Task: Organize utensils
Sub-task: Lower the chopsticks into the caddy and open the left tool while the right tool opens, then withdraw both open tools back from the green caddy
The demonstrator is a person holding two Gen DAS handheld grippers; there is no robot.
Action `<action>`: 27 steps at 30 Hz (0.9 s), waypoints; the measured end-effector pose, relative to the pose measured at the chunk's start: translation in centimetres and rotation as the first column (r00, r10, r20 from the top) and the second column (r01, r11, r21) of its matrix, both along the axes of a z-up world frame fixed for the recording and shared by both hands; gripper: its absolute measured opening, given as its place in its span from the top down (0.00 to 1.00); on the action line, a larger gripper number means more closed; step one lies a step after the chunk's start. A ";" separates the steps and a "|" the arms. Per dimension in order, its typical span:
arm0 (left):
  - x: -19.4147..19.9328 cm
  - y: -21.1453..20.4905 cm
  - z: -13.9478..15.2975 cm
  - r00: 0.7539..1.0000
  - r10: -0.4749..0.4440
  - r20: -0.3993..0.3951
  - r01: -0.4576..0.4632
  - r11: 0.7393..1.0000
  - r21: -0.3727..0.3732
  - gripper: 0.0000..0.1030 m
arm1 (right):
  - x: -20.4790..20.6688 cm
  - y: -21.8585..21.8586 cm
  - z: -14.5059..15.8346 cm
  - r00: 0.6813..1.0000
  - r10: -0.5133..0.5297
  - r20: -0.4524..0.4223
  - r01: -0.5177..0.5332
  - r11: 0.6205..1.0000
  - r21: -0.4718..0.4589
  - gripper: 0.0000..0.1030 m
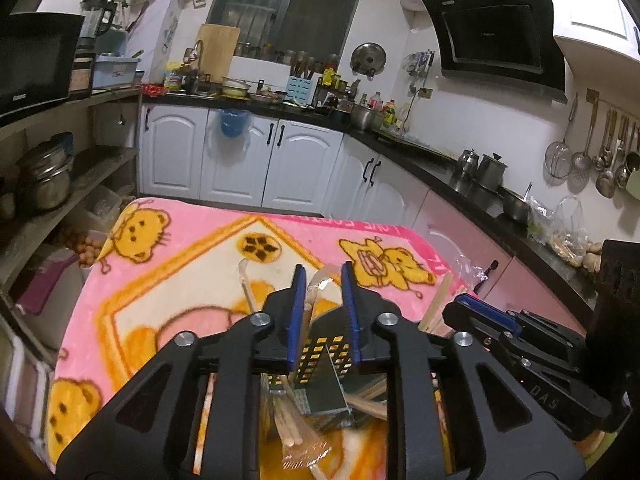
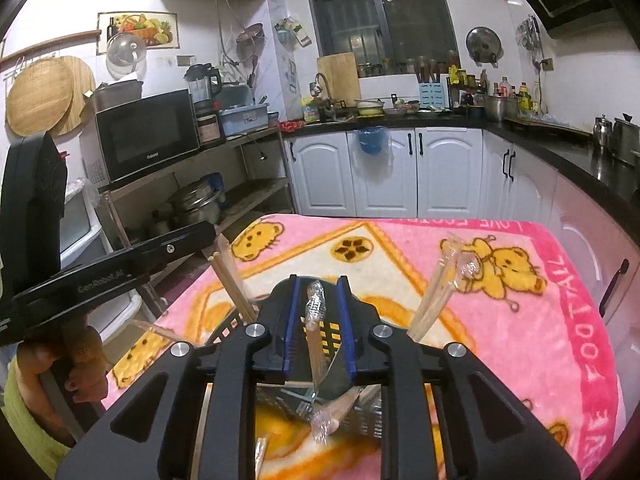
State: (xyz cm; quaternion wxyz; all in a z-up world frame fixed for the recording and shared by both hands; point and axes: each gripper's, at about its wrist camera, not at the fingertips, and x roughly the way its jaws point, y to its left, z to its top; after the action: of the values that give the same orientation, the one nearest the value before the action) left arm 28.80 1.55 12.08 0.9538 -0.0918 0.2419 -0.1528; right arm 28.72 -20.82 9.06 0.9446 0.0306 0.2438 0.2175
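Poking up from a black perforated utensil holder (image 1: 320,356), the wrapped utensils are pale wood sealed in crinkled clear plastic sleeves. At ten o'clock from the left gripper (image 1: 323,286) a wrapped spoon (image 1: 245,276) leans over the pink bear-print blanket (image 1: 192,240) covering the worktop. That gripper's blue pads stand slightly apart, and a wrapped utensil (image 1: 316,286) rises between them; whether the pads press on it cannot be told. At three o'clock, wrapped chopsticks (image 1: 440,300) lean beside the other gripper. Seen from the right wrist, chopsticks (image 2: 230,276) lean at ten o'clock, the right gripper (image 2: 318,298) stands slightly open around a wrapped fork-like piece (image 2: 316,300), grip unclear, and another bundle (image 2: 444,284) leans at two o'clock.
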 end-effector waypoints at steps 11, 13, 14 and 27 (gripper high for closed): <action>-1.4 1.2 0.9 1.000 0.022 0.017 -0.022 1.000 0.000 0.62 | -1.7 -0.8 0.9 1.000 0.009 0.013 -0.009 1.000 0.003 0.75; -1.8 1.3 1.0 1.000 0.021 0.020 -0.021 1.000 -0.002 0.58 | -2.1 -0.8 1.0 1.000 0.014 0.014 -0.014 1.000 0.004 0.75; -2.0 1.2 1.0 0.999 0.023 0.023 -0.023 1.000 -0.001 0.55 | -2.3 -0.8 1.0 1.000 0.018 0.016 -0.018 1.000 0.004 0.74; -4.9 1.4 0.6 0.999 0.023 0.036 -0.024 1.000 0.010 0.29 | -5.0 -0.9 1.1 0.999 0.039 0.026 -0.038 0.999 -0.005 0.62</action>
State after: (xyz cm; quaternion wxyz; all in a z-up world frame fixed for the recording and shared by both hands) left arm 23.91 2.99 12.65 0.9602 -0.0868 0.2246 -0.1419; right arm 23.76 -21.75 10.18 0.9435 0.0207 0.2325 0.2354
